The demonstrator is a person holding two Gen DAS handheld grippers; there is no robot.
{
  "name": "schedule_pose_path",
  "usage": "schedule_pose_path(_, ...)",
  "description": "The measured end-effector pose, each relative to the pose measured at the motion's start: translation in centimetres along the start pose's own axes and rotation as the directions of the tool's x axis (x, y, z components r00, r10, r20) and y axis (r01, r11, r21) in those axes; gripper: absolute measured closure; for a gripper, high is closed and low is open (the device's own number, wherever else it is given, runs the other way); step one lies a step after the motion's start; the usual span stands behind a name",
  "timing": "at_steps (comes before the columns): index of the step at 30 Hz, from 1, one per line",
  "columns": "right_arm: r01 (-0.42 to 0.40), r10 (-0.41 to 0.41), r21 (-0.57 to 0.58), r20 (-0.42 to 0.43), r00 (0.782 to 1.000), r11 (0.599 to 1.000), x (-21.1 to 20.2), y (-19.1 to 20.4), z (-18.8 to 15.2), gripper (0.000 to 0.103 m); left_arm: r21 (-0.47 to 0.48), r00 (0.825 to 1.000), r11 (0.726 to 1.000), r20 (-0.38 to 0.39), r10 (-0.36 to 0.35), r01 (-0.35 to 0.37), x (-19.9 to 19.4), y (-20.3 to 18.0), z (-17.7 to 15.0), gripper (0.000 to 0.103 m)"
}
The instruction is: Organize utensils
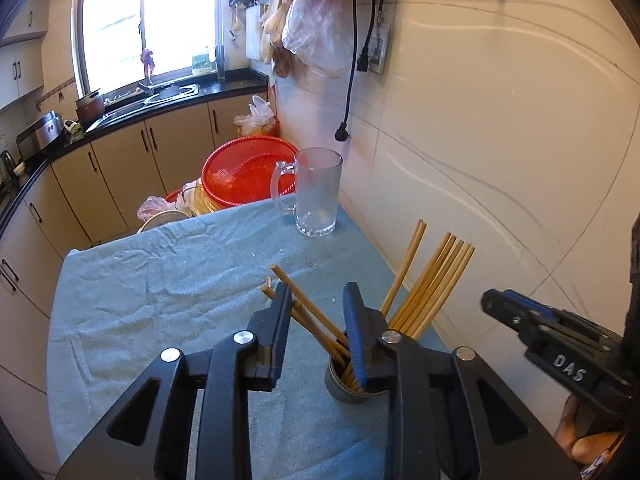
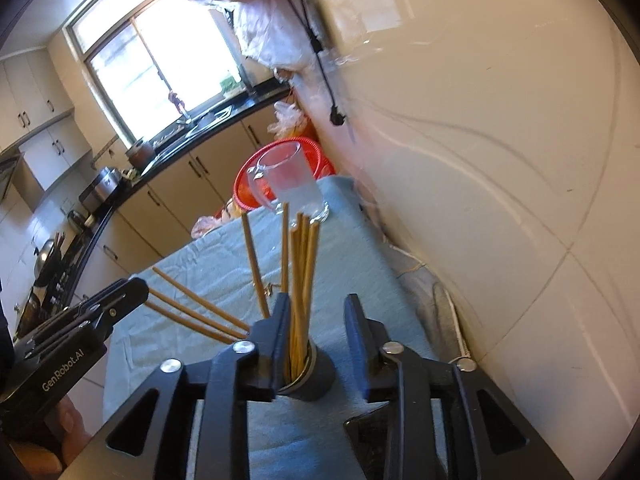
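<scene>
The wooden chopsticks [image 1: 424, 284] stand in a small round metal cup [image 1: 346, 380] on the blue cloth [image 1: 160, 280]. Left of the cup some lean low, the rest fan up on its right. The left gripper [image 1: 318, 320] is over the cup, jaws apart, not pressing any stick. The cup's bottom is hidden. The right gripper [image 2: 316, 324] is also apart. Behind the cup is a frosted glass mug [image 1: 318, 192].

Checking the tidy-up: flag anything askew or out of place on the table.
The chopsticks in the holder splay two ways: most lean toward the wall, a few tip far the other way. The cloth is wrinkled.
</scene>
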State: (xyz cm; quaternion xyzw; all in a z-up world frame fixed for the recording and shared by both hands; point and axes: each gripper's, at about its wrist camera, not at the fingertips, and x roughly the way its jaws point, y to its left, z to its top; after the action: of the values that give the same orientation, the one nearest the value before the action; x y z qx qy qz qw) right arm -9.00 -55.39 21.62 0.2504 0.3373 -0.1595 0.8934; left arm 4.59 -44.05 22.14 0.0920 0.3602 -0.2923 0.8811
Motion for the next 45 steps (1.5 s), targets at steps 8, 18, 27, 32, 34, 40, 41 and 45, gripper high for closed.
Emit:
schedule_pose_path(8,0.081,-0.081,0.005,0.052,0.995,0.997,-3.3,-0.3,-0.3,0.026,-0.048,0.993,0.998,0.104,0.047,-0.042,-3.3,1.1,0.3,0.041)
schedule_pose_path(18,0.185,-0.183,-0.018,0.1,0.978,0.983,-7.5,0.8,-1.9,0.011,-0.041,0.972,0.988,0.182,0.152,-0.147,-7.1,2.4,-0.7,0.009)
schedule_pose_path(27,0.204,-0.195,-0.076,0.113,0.974,0.976,-10.5,2.8,-5.0,0.009,0.0,0.973,0.981,0.122,0.195,-0.196,-9.3,4.1,-3.7,0.008)
schedule_pose_path(32,0.203,-0.188,-0.136,0.12,0.975,0.97,-12.2,4.1,-7.6,0.009,0.042,0.977,0.983,0.126,0.173,-0.179,-11.7,4.1,-6.8,0.008)
schedule_pose_path(34,0.22,-0.199,-0.168,0.136,0.971,0.961,-12.9,4.7,-8.6,0.008,0.049,0.981,0.985,0.116,0.158,-0.165,-12.3,4.0,-8.1,0.008)
schedule_pose_path(40,0.208,-0.19,-0.241,0.093,0.977,0.948,-13.1,6.3,-11.1,0.007,0.1,0.986,0.985,0.096,0.134,-0.144,-13.7,3.7,-12.1,0.008)
schedule_pose_path(41,0.21,-0.193,-0.252,0.091,0.977,0.944,-13.2,6.4,-11.3,0.007,0.103,0.987,0.985,0.092,0.131,-0.14,-13.7,3.7,-12.5,0.008)
schedule_pose_path(45,0.204,-0.187,-0.271,0.087,0.978,0.941,-13.4,6.9,-11.9,0.007,0.099,0.987,0.984,0.084,0.14,-0.148,-14.0,3.9,-13.3,0.008)
